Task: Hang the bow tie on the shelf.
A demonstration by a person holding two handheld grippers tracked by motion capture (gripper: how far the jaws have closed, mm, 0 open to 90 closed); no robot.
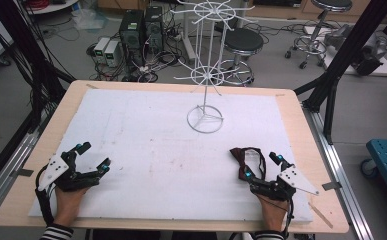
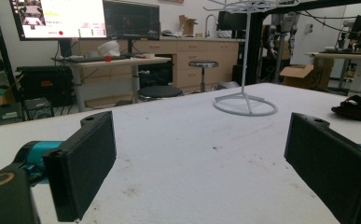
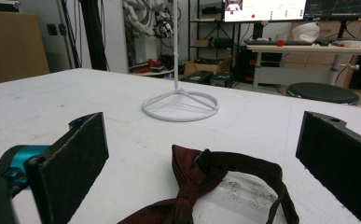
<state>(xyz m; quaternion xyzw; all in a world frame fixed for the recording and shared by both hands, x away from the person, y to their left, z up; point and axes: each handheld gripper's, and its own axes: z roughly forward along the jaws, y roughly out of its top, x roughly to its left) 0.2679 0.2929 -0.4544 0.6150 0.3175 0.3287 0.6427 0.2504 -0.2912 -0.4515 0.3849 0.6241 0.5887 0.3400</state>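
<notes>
We see the white mat (image 1: 146, 150) filling mid-frame, the bare wire rack (image 1: 205, 75) standing at upper centre. Nothing hangs on it yet, so we judge the work barely begun. Our left gripper (image 1: 94, 156) waits lower left, spread wide, empty. Our right gripper (image 1: 262, 166), equally wide, straddles the maroon bow tie (image 1: 246, 159) lower right, gripping nothing.

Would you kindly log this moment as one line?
left tongs: open, empty | right tongs: open around dark red fabric bow tie | white wire rack: bare
</notes>
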